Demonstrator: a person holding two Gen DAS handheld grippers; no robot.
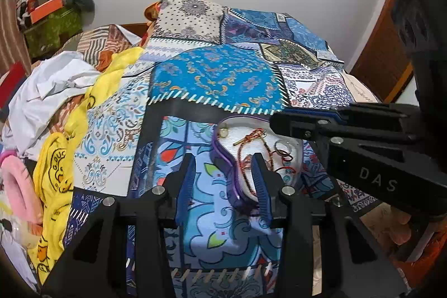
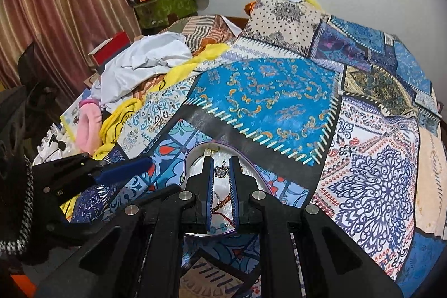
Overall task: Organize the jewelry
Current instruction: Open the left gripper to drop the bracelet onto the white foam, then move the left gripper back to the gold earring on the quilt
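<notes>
A white tray with a purple rim lies on the patchwork bedspread and holds a beaded necklace, a red thread bracelet, rings and a pearl earring. My left gripper is open, its jaws straddling the tray's near left rim. My right gripper hovers over the tray, its jaws narrowly apart around a small silver pendant. The right gripper's finger reaches over the tray's far edge in the left wrist view.
A heap of white, yellow and pink clothes lies at the bedspread's left. A red box and a green box with an orange box stand by the striped curtain. A wooden door is at right.
</notes>
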